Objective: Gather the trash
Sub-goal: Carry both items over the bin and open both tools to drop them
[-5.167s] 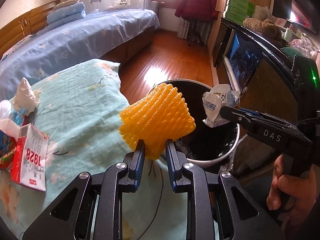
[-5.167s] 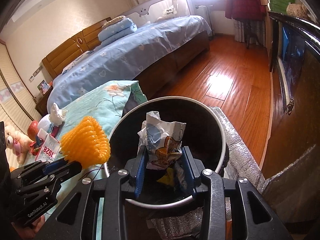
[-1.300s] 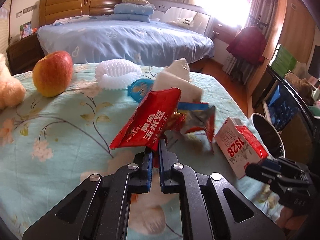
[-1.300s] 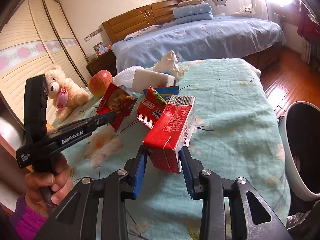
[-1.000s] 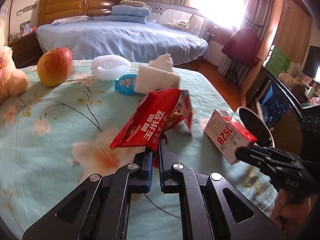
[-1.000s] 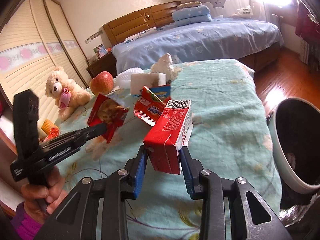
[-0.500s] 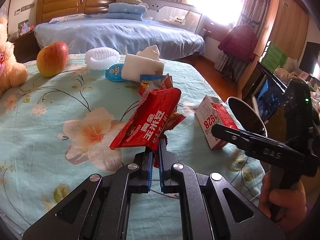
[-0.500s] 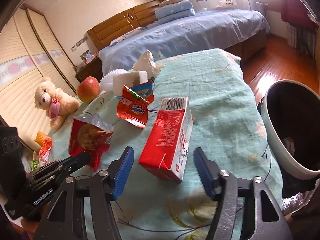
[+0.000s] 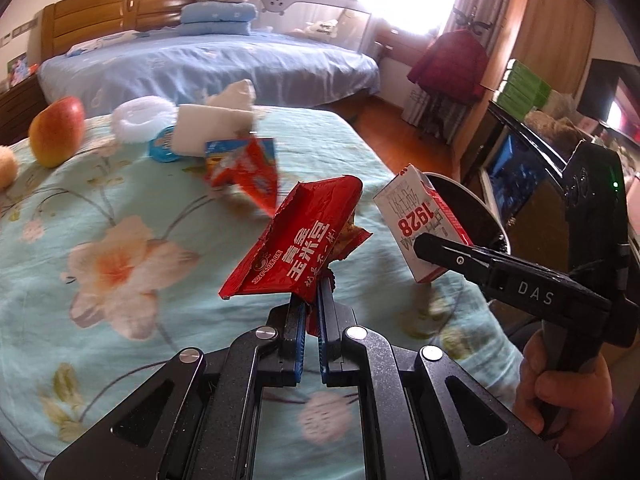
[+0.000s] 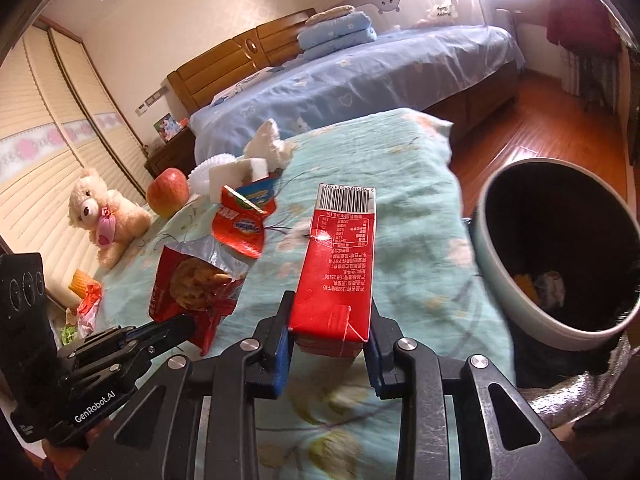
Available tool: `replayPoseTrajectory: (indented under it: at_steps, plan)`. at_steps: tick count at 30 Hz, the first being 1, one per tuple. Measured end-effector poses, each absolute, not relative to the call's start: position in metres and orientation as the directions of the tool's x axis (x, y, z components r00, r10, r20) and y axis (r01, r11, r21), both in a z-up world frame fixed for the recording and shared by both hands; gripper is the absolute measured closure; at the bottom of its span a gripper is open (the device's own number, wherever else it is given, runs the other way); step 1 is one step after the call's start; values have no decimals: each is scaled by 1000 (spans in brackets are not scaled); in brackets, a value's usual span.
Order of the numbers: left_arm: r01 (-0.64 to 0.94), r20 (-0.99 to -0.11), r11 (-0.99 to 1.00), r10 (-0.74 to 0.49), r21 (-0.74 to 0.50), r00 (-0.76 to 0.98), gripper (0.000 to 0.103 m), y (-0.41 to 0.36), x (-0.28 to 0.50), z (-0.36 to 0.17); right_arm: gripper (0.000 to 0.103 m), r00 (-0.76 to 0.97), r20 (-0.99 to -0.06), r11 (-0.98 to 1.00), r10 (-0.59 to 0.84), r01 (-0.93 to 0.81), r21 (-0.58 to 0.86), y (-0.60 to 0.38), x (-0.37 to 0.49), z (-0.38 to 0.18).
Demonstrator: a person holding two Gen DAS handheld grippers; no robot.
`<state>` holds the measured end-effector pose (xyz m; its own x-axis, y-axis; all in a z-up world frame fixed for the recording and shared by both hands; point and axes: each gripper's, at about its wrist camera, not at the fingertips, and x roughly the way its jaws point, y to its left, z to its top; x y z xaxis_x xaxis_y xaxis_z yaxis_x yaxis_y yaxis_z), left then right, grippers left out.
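My left gripper [image 9: 311, 300] is shut on a red snack wrapper [image 9: 296, 250] and holds it above the floral bedspread. The wrapper also shows in the right wrist view [image 10: 188, 284]. My right gripper [image 10: 329, 328] is shut on a red and white milk carton [image 10: 340, 264] marked 1928, also seen in the left wrist view [image 9: 420, 220]. The trash bin [image 10: 500, 256], pale outside and black inside, stands at the right past the bed's edge, with some trash at its bottom. A second red and blue wrapper [image 9: 244, 168] lies on the bedspread.
On the bedspread lie an apple [image 9: 56, 132], a white foam net ring [image 9: 144, 118], a white sponge block [image 9: 212, 128], a crumpled tissue [image 10: 266, 140] and a blue lid [image 9: 162, 148]. A teddy bear [image 10: 102, 212] sits at the left. A blue bed [image 10: 360, 76] stands behind.
Both grippers have moved right toward the bin with their loads. The right gripper, which stood open around the carton half a second ago, has closed on it again.
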<state>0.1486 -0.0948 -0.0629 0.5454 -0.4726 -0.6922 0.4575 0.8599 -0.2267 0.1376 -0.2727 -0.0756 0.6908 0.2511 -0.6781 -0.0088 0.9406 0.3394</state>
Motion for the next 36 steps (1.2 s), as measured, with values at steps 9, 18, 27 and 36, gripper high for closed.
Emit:
replayPoseTrajectory:
  at_steps: [9,18,27,36]
  plan:
    - [515,-703,829,-500,-218,506,99,-138,145,-61,73,710,-675,945,199,42,323,-308,117,-74]
    - [584,-715,791,-513,-180,474,99,-184,142,-58,72,722,-678,942,135,118,313,-356,104,-73]
    - [626,-732,762,-520,-165,440,99,-227,148,-56,72,730,-679,938,82,173,299,-393,98,-73]
    - [652,-757,743,-510,-148,409,99,-268,158,-56,72,723,-690,938,44,208,278,-422,107,-74]
